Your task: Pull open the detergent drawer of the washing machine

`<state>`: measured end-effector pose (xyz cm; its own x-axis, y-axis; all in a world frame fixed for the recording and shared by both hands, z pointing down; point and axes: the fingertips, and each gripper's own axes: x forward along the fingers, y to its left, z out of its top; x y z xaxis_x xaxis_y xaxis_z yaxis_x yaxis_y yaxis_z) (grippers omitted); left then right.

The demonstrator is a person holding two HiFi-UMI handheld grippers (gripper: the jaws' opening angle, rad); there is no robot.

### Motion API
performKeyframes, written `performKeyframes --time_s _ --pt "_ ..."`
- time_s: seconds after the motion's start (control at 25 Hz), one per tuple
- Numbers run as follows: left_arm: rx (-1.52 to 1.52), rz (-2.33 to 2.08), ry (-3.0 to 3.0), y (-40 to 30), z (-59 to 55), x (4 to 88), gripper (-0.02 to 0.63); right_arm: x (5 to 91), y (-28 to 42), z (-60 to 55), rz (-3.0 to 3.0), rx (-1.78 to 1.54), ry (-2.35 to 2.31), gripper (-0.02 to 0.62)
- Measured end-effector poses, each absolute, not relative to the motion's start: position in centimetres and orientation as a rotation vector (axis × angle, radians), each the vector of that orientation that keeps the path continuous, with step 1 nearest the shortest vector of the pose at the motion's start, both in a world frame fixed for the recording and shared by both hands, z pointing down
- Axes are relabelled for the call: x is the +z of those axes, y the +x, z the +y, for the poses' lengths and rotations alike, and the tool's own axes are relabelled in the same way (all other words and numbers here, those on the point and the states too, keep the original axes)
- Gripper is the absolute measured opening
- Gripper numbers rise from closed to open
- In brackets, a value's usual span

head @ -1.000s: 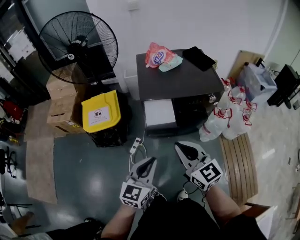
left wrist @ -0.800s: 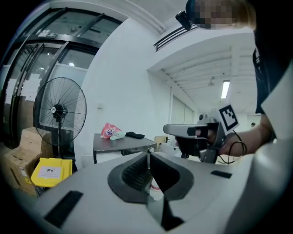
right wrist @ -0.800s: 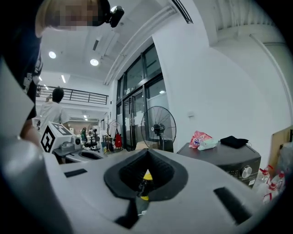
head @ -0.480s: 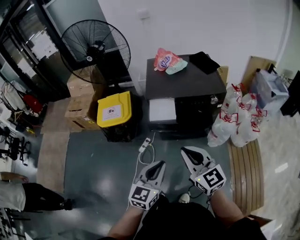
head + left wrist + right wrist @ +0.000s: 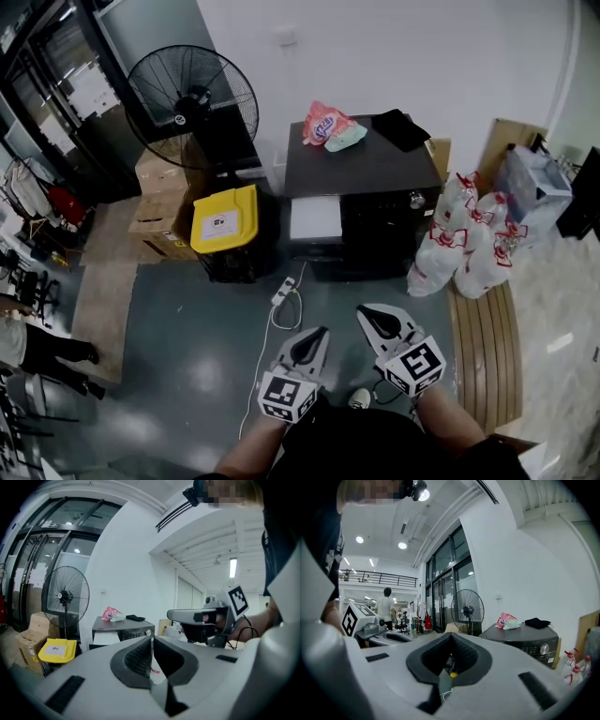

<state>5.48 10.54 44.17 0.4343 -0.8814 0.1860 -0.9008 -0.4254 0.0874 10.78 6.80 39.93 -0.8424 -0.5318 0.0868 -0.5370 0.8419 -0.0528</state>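
The dark washing machine (image 5: 361,169) stands against the white wall, with its white detergent drawer front (image 5: 315,218) at the front left and a round knob (image 5: 410,199) to the right of it. My left gripper (image 5: 312,339) and right gripper (image 5: 370,317) hang side by side over the floor, well short of the machine, both shut and holding nothing. In the left gripper view the left gripper (image 5: 153,641) points at the machine (image 5: 123,629), and the right gripper (image 5: 197,617) shows beside it. The right gripper view shows the right gripper (image 5: 451,639) shut, with the machine (image 5: 520,637) to its right.
A pink bag (image 5: 323,124) and a black cloth (image 5: 399,128) lie on the machine. A standing fan (image 5: 192,94), cardboard boxes (image 5: 155,202) and a yellow-lidded bin (image 5: 225,220) stand left of it. Bags of bottles (image 5: 459,244), a slatted bench (image 5: 480,347) and a power strip (image 5: 279,292) are nearby.
The view has drawn back, so the machine looks smaller and a little farther from both grippers. The grippers stay shut side by side. A walking person's legs have appeared at the left edge.
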Motion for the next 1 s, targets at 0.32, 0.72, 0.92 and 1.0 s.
performKeyframes --time_s 0.32,0.72,0.92,1.0 --pt "0.188 -1.578 2.518 6.2 10.1 44.1 0.018 40.9 11.6 6.2 -2.956 0.168 0.864 0.001" --pt "0.188 -1.571 2.516 6.0 8.8 44.2 0.018 41.4 11.4 4.8 -2.946 0.194 0.871 0.002" --pt "0.187 -1.566 2.512 5.7 8.3 44.2 0.018 41.4 11.1 4.3 -2.946 0.209 0.876 0.002" --pt "0.186 -1.562 2.510 5.5 8.0 44.5 0.018 41.7 10.9 4.0 -2.944 0.215 0.878 0.002"
